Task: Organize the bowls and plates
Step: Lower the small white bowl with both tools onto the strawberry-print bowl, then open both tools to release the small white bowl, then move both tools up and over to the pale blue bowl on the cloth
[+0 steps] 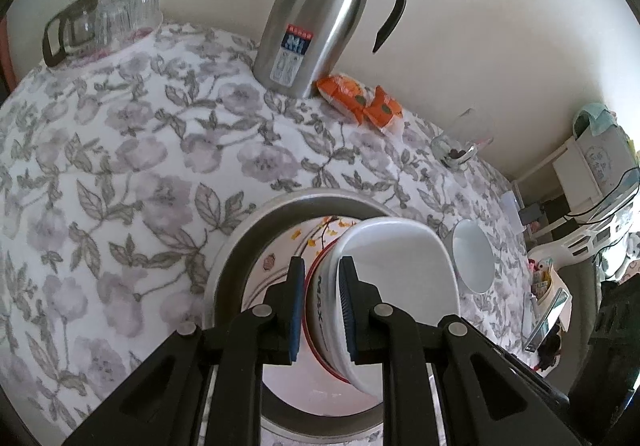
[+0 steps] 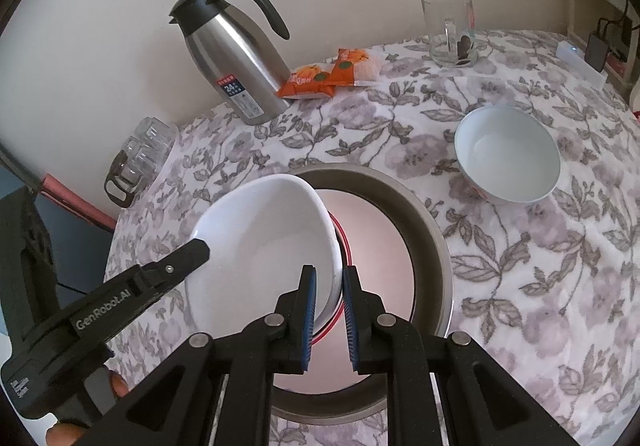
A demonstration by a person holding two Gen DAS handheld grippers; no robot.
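Both sets of fingers are clamped on opposite rim walls of one white bowl (image 2: 264, 242), the left gripper (image 1: 322, 310) on one side, the right gripper (image 2: 330, 316) across from it. The bowl hangs tilted over the flowered plate (image 1: 280, 266) inside a metal tray (image 2: 432, 246) near the worktop's (image 2: 520, 286) front edge. It looks rigid, glazed, slippery and breakable; thin rim pinches probably need steady pressure. A second bowl (image 2: 507, 153) sits toward the right edge.
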